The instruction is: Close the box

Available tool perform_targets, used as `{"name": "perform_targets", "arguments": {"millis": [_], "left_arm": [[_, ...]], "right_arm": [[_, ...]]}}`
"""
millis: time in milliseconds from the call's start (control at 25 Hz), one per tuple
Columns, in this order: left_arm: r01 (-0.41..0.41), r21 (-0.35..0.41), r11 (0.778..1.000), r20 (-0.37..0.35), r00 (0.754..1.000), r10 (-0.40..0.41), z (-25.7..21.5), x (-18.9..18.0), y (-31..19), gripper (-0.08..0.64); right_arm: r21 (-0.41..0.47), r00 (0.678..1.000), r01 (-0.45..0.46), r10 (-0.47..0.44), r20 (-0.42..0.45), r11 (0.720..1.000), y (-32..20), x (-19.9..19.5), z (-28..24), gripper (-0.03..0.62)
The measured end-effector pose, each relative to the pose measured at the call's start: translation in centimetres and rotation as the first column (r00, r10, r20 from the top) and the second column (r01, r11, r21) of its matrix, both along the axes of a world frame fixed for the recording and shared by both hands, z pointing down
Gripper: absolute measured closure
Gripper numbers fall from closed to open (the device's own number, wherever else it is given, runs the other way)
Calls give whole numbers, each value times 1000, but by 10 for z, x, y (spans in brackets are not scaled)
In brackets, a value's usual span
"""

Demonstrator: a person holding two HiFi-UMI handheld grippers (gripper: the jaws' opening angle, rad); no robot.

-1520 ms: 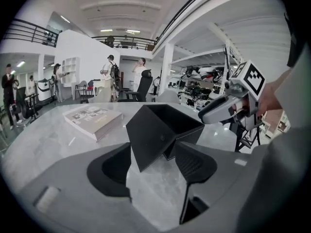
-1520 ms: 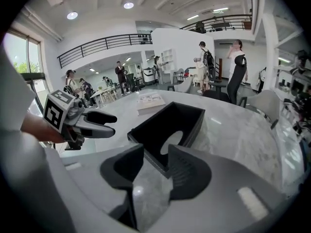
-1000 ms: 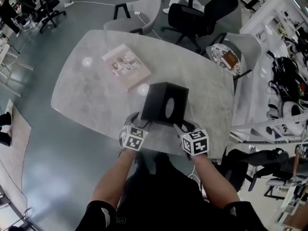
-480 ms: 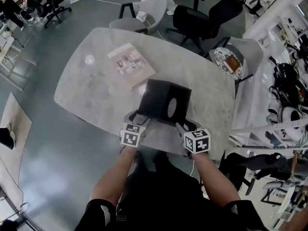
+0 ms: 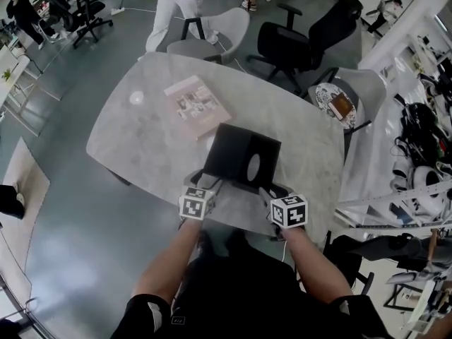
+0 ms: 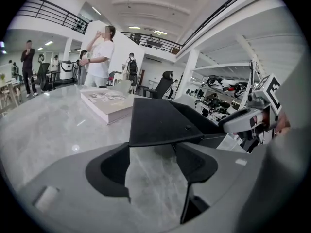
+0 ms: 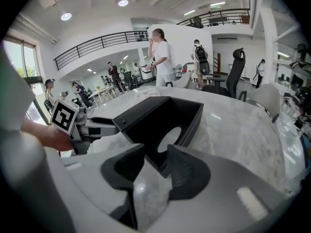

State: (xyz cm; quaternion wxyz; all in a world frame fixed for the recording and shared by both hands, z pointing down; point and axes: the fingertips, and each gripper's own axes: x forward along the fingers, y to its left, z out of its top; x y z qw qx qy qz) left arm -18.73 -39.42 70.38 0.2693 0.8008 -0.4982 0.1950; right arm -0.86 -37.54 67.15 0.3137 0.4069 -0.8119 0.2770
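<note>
Head view: black box (image 5: 236, 150) sits by the near edge of the tabletop (image 5: 141, 140), in front of the person, with a book (image 5: 198, 106) beyond it toward the far edge. Left gripper (image 5: 207, 184) and right gripper (image 5: 268, 191) flank its near side.

Left gripper view: fingers (image 6: 109, 171) apart and opening, bare tabletop between them. The box's flat matte flap (image 6: 160, 120) juts just ahead of the tips.

Right gripper view: box is open, with a hollow dark interior and an oval cut-out (image 7: 169, 139) in one wall. Fingers (image 7: 187, 171) apart and closing, the box's near corner between the tips, no clamp seen.
</note>
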Motion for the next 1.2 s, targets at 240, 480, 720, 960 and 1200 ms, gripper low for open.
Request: {"name": "perform_targets", "arguments": {"millis": [240, 480, 720, 960, 1200], "left_arm": [[-97, 26, 995, 13, 995, 97, -11, 2, -2, 276], [-208, 43, 977, 67, 976, 205, -20, 6, -1, 290], [-339, 25, 941, 6, 941, 339, -27, 13, 7, 290], [-303, 57, 951, -101, 946, 307, -49, 11, 3, 323], [-256, 72, 964, -108, 959, 262, -61, 13, 3, 359]], "right_arm": [[-5, 1000, 2, -2, 28, 1000, 1, 1, -1, 443], [-19, 999, -3, 4, 47, 1000, 2, 0, 1, 443], [-26, 998, -12, 14, 68, 1000, 3, 2, -2, 443], [-11, 995, -37, 38, 87, 999, 5, -1, -9, 443], [59, 991, -67, 59, 121, 996, 10, -7, -31, 443]]}}
